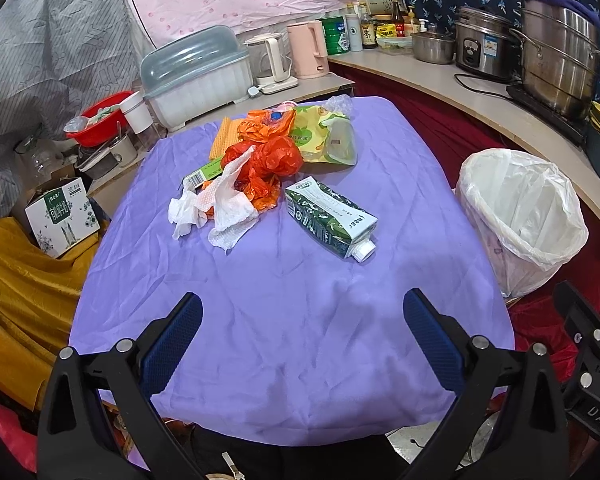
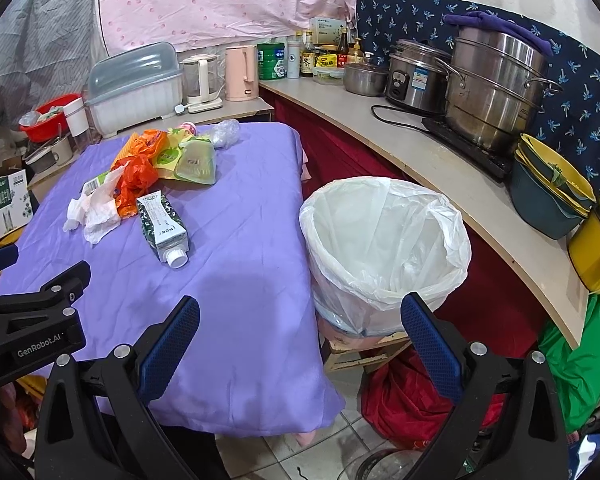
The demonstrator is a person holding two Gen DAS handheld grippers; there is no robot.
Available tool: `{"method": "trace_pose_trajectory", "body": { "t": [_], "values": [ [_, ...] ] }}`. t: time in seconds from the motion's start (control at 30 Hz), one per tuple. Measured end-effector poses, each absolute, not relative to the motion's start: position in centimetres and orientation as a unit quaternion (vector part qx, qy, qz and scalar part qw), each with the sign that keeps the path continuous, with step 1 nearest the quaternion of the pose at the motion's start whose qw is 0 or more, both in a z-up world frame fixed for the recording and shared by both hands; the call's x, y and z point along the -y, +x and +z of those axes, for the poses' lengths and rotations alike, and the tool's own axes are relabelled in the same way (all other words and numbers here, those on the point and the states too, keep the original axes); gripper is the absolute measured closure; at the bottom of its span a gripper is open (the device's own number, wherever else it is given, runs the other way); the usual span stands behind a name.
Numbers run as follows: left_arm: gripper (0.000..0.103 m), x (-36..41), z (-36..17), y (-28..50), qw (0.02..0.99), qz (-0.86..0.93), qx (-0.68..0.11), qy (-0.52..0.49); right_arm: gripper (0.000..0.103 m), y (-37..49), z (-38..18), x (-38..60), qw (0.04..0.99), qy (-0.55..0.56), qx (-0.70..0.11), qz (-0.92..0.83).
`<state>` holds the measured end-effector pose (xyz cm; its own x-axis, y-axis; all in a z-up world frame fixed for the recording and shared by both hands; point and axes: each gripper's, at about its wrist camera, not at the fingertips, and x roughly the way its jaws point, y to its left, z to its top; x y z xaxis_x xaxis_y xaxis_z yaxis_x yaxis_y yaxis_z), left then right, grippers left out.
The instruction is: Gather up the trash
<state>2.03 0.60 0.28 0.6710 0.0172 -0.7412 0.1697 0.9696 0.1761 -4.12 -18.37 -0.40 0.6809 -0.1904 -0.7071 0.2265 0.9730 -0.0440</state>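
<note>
Both grippers empty, jaws spread wide, hovering over the near edge of the purple-clothed table: left gripper centred on the cloth, right gripper straddling the table's right edge. Nothing binned yet by the look of it; the white-lined trash bin shows only liner inside, standing just beside the table's right side, at about 1 o'clock from the right gripper. Trash sits in a loose pile toward the far middle of the cloth: crumpled white tissue, orange plastic bags, a yellow-green snack pouch, a clear wad of film behind. Nearest piece is the green milk carton, lying flat, apart from the pile, white cap pointing toward the grippers. From the left gripper it lies near 12 o'clock; from the right, about 10 o'clock. Long axis runs roughly 11-to-5 in the left view, so jaws would likely need to close across its short side. Left looks more squarely lined up on it; right is closer to the bin.
</note>
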Motion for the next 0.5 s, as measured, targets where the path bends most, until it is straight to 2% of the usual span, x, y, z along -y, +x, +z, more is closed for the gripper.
{"method": "trace_pose_trajectory", "body": {
  "t": [0.5],
  "values": [
    [0.007, -0.37, 0.49, 1.86, 0.908, -0.043, -0.401, 0.115, 0.007, -4.22, -0.2, 18.97, 0.918, 0.027, -0.38, -0.115]
  ]
}}
